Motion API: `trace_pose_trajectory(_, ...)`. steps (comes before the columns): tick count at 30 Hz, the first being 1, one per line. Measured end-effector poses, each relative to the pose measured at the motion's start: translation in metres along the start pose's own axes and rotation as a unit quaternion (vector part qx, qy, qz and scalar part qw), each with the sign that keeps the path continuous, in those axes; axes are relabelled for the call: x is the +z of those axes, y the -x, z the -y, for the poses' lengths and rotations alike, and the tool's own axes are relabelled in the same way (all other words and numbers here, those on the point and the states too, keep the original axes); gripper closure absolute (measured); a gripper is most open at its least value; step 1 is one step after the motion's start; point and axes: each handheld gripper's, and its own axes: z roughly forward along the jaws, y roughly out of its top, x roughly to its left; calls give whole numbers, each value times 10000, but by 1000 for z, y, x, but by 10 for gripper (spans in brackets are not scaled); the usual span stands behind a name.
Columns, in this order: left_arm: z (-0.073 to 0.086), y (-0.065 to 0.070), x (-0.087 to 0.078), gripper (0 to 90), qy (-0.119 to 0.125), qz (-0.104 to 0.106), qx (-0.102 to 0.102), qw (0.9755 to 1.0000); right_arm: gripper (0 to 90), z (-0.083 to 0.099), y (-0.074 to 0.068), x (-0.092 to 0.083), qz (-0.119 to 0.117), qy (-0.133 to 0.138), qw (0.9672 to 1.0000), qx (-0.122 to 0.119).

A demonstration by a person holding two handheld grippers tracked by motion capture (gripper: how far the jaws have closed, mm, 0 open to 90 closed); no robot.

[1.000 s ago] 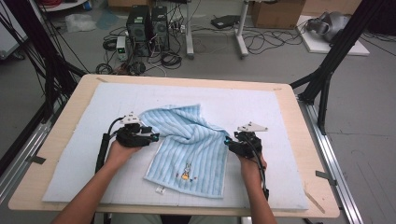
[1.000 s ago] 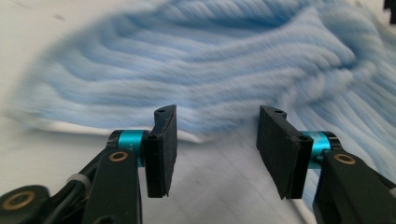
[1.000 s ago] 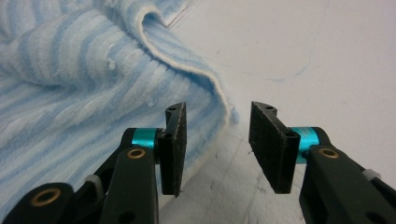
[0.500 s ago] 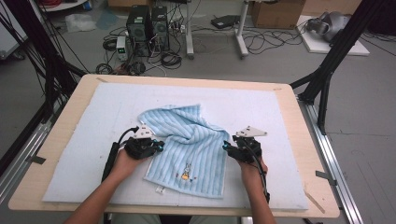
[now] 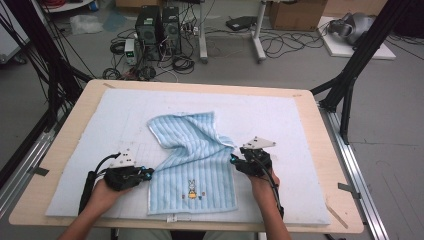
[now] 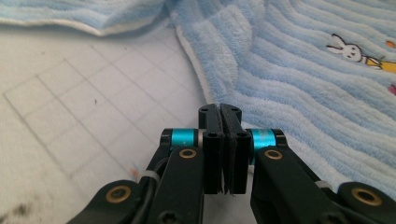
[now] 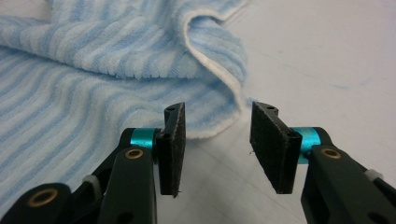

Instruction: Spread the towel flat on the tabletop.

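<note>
In the high view we see the blue striped towel lying half crumpled in the middle of the white mat on the wooden surface; its near part is flat, with the small rabbit picture up, and its far part is folded over itself. We judge that the step in hand is to spread or fold this towel, and that each hand is now placed at one side edge. The left gripper is at the left edge of the towel, the right gripper at the right edge, near the fold. In the left gripper view the jaws are pressed together just at the towel's white hem, but we cannot tell if any cloth is caught between them (the hem passes behind the pads). In the right gripper view the jaws stand half open with nothing between them, and the folded corner lies just ahead. The next move, we think, calls for pushing the right gripper forward over that corner before closing it. Nothing stands in the way on the mat; cables and computer boxes are on the floor beyond.
</note>
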Motion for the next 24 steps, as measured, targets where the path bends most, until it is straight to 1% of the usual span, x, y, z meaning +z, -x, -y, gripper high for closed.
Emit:
trace_pose_trajectory(2, 3, 0, -2, 871, 36, 47, -67, 10000, 552, -2, -5, 3, -85, -9, 9999, -59)
trace_pose_trajectory(4, 3, -1, -3, 865, 75, 83, -144, 9998, 548, -4, -10, 6, -249, 4, 9996, -106)
trace_pose_trajectory(5, 2, -2, -2, 848, 105, 89, -204, 9997, 547, -5, -12, 8, -333, -7, 9994, -109)
trace_pose_trajectory(6, 2, -3, -2, 785, 159, 66, -317, 9994, 547, -6, -15, 9, -417, 15, 9990, -159)
trace_pose_trajectory(8, -1, -8, -1, 615, 289, -23, -594, 9978, 547, -7, -22, 12, -633, 54, 9976, -257)
trace_pose_trajectory(9, -2, -10, -1, 581, 393, -53, -667, 9970, 547, -8, -25, 14, -734, 45, 9969, -291)
trace_pose_trajectory(10, -4, -13, -2, 564, 477, -107, -702, 9963, 547, -9, -29, 16, -823, 50, 9959, -381)
trace_pose_trajectory(12, -10, -17, -2, 542, 588, -189, -785, 9950, 546, -10, -36, 20, -980, -22, 9940, -477)
trace_pose_trajectory(14, -17, -21, -1, 526, 694, -241, -810, 9940, 553, -11, -41, 26, -1054, -115, 9927, -572)
trace_pose_trajectory(15, -21, -23, 0, 526, 694, -283, -800, 9940, 565, -10, -43, 29, -1016, -220, 9924, -659)
trace_pose_trajectory(16, -25, -24, 2, 526, 715, -311, -793, 9938, 594, -9, -45, 32, -925, -362, 9921, -767)
trace_pose_trajectory(17, -29, -27, 4, 526, 748, -332, -821, 9933, 620, -8, -45, 34, -927, -394, 9920, -759)
trace_pose_trajectory(18, -31, -28, 5, 526, 776, -339, -848, 9928, 677, -9, -42, 34, -997, -394, 9919, -685)
trace_pose_trajectory(19, -35, -30, 7, 526, 797, -347, -850, 9926, 736, -8, -41, 32, -1009, -419, 9920, -640)
trace_pose_trajectory(20, -37, -31, 9, 526, 812, -351, -864, 9923, 777, -7, -39, 31, -1073, -475, 9919, -489)
trace_pose_trajectory(21, -39, -32, 11, 526, 807, -384, -860, 9923, 795, -7, -38, 30, -1134, -500, 9916, -366)
trace_pose_trajectory(22, -41, -34, 13, 526, 785, -389, -851, 9925, 806, -6, -36, 28, -1233, -545, 9904, -311)
trace_pose_trajectory(24, -42, -35, 16, 525, 816, -430, -903, 9916, 808, -4, -34, 25, -1472, -641, 9864, -347)
